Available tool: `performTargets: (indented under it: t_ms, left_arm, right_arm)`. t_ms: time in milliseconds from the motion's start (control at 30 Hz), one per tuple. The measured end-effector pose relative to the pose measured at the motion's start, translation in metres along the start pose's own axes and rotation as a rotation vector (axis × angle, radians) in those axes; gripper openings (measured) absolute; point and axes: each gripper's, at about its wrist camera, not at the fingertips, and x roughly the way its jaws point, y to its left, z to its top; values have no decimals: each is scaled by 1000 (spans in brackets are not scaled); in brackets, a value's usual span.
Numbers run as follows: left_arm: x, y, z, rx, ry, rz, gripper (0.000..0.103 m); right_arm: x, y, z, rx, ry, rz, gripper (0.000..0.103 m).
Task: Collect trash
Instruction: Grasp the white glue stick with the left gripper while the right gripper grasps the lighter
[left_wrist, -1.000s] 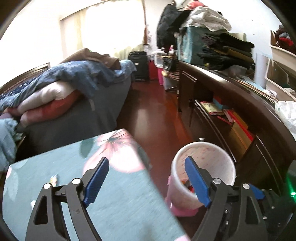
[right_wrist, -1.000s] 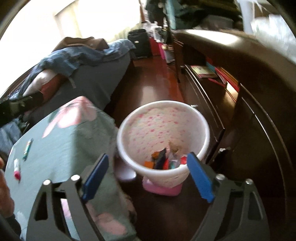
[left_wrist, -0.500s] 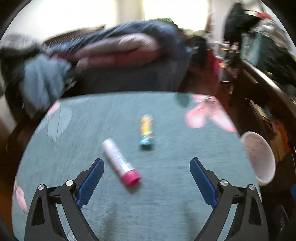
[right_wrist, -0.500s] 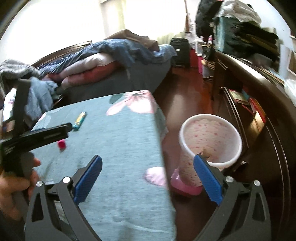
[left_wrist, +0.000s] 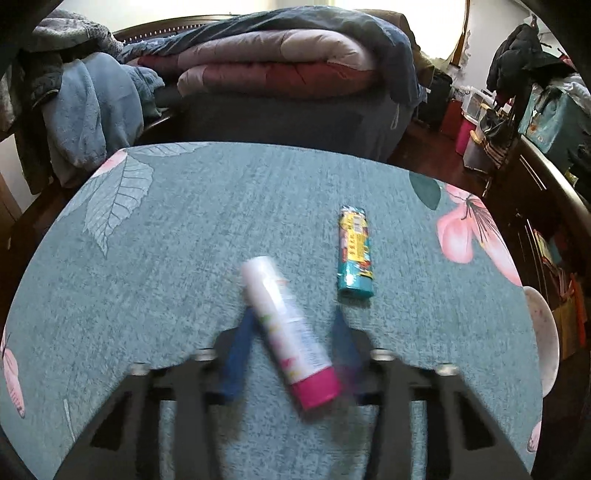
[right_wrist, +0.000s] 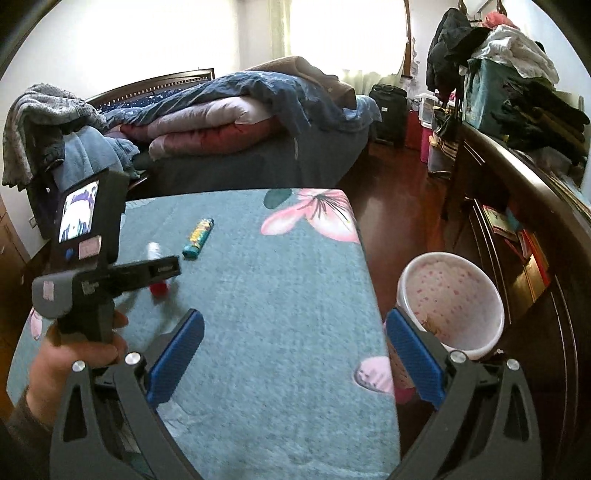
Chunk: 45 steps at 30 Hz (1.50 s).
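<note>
A white tube with a pink cap (left_wrist: 286, 330) lies tilted on the teal flowered tablecloth (left_wrist: 184, 240), between the fingers of my left gripper (left_wrist: 291, 343). The jaws stand narrow around the tube; contact is blurred. A teal and yellow wrapper tube (left_wrist: 354, 253) lies just beyond, to the right. In the right wrist view the left gripper body (right_wrist: 107, 273) hides most of the white tube (right_wrist: 153, 251); the wrapper tube (right_wrist: 198, 238) lies beside it. My right gripper (right_wrist: 291, 358) is open and empty above the table's near right part. The pink-dotted white bin (right_wrist: 454, 295) stands on the floor right of the table.
A bed (right_wrist: 258, 147) piled with folded quilts stands behind the table. A dark wooden cabinet (right_wrist: 535, 229) with clothes stacked on top runs along the right wall. Wooden floor (right_wrist: 402, 199) lies between bed and cabinet. The bin's rim (left_wrist: 543, 332) shows at the table's right edge.
My left gripper swung from the bin to the table, came down over the white tube and its jaws narrowed around it. My right gripper drew back from over the bin.
</note>
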Motion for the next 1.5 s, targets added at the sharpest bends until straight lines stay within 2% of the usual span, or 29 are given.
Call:
performTargets:
  t_ms: [67,133,300,433,667,767,900,1000,1233,1500]
  left_arm:
    - [-3,5,-1,-10,1,-23,22]
    - [-3,16,1,-17,11,-59,22]
    - [-21,53,-1,-25,-28,-23,22]
    - [-33,83,-1,-34,-60,6,22]
    - [-47,117,5,-19,-105,22,23]
    - [-48,124,7,-8,-108,13,23]
    - [-44,129,9,0,-105,6,23]
    - [-43,134,9,-6,-104,-1,23]
    - [-43,142,9,-18,-100,-10,23]
    - [-57,145,6,-14,-116,8,22]
  right_arm:
    - [1,6,5,0,-6,-3,99]
    - [4,14,12,-1,-7,-3,99]
    - [26,45,29,-17,7,35,99]
    - [68,80,44,-27,81,91,99]
    - [142,126,64,-95,161,29,97]
    - [171,139,69,-99,202,19,85]
    - [198,146,71,-73,262,34,79]
    - [201,150,71,-66,244,31,73]
    - [197,158,74,-68,231,71,23]
    - [175,146,65,-28,232,125,23]
